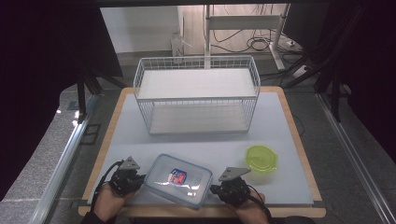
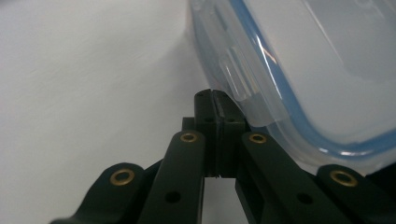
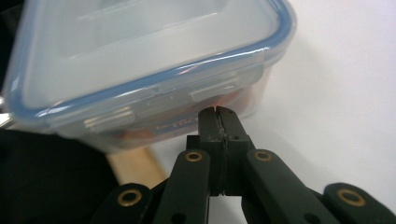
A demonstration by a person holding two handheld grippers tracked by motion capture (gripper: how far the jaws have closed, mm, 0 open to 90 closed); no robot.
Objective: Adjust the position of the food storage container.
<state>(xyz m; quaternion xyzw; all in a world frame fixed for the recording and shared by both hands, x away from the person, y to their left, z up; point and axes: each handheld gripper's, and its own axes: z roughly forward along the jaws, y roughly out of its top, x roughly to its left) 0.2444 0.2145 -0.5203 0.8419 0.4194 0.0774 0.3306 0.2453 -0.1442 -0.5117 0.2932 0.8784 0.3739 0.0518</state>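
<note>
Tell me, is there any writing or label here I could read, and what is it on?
Nothing can be read.
Box: its lid carries a red and blue sticker, too small and blurred to make out any words.
Green bowl: no writing seen.
Wire rack: no writing seen.

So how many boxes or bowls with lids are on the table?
2. The clear box with a blue-edged lid sits at the near edge between the two grippers. The green lidded bowl stands to its right, nearer the right gripper.
</note>
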